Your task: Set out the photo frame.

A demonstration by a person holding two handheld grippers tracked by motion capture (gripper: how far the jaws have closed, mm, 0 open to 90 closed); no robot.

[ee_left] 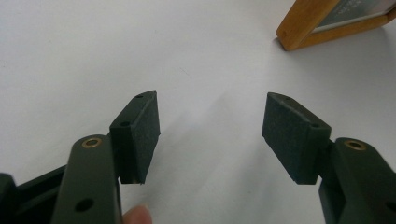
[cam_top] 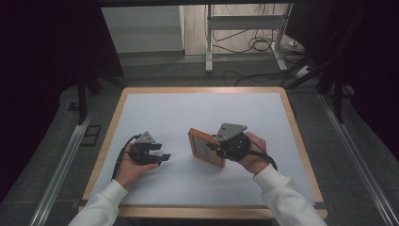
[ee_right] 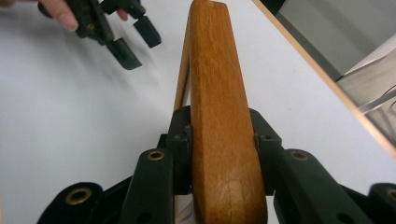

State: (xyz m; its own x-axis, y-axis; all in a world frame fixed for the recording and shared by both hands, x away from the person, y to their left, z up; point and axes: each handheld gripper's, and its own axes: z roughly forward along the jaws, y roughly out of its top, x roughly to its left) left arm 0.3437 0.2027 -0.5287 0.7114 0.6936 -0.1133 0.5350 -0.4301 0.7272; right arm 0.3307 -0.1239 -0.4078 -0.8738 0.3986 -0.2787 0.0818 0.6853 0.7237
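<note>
One wooden picture frame [ee_right: 219,116] sits clamped by its edge in the right hand-held gripper [ee_right: 223,154], tilted above the white counter [cam_top: 188,183]. The left hand-held gripper [ee_left: 210,135], one of two, gapes wide and empty, near the frame.

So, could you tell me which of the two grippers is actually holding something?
The right gripper: its jaws are clamped on the edge of the wooden picture frame. The left gripper has open jaws with only bare table between them.
</note>
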